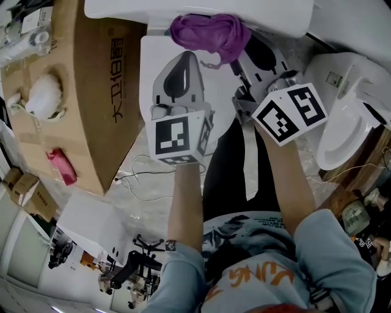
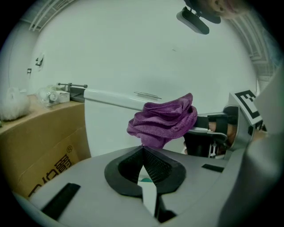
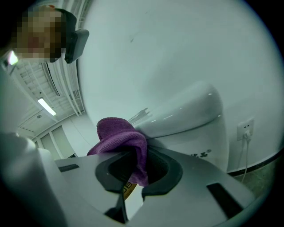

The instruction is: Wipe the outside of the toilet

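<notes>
I had my right gripper clamped on the purple cloth, holding it against the toilet rim for wiping. My left gripper, jaws together and empty, hovered beside it.

Left gripper and right gripper are the same build: light grey moulded shell, black-rimmed recess, black mesh-textured pads, black rectangular slots on the shell. Each carries a white cube with black square markers: left cube, right cube. Operator wears pale blue short sleeves, with orange lettering on the shirt front.
</notes>
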### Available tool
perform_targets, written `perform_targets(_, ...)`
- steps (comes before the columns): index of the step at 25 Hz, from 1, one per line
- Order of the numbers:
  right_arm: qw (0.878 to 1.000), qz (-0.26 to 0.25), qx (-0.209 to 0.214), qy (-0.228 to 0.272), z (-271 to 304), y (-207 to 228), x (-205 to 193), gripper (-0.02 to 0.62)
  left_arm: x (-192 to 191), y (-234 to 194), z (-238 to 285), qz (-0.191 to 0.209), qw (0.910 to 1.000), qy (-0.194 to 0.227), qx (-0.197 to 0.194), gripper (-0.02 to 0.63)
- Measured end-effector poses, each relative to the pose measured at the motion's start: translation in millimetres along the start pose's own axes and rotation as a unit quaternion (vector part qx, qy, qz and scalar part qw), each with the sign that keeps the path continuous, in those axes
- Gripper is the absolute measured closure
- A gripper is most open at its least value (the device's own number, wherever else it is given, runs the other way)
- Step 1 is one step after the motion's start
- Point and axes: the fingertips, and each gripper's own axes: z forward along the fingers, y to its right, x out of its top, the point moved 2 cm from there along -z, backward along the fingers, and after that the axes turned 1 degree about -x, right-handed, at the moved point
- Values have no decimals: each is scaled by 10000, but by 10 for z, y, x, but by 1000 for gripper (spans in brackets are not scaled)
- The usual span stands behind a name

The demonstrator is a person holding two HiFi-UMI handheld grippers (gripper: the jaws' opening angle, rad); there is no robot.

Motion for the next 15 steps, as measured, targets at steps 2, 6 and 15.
perform_targets(2,10000,36,-59,12,-73,63,17,535,-12,69,42,22,10000,-37,-69,581)
perform_targets(6,9998,50,-197,32,-227,184,37,535,-41,203,104,75,9997,-128,-210,581)
perform_targets(15,9981,-38,-608,12,-615,533,126,534,-36,502,217,191,9986,-196,-456,581)
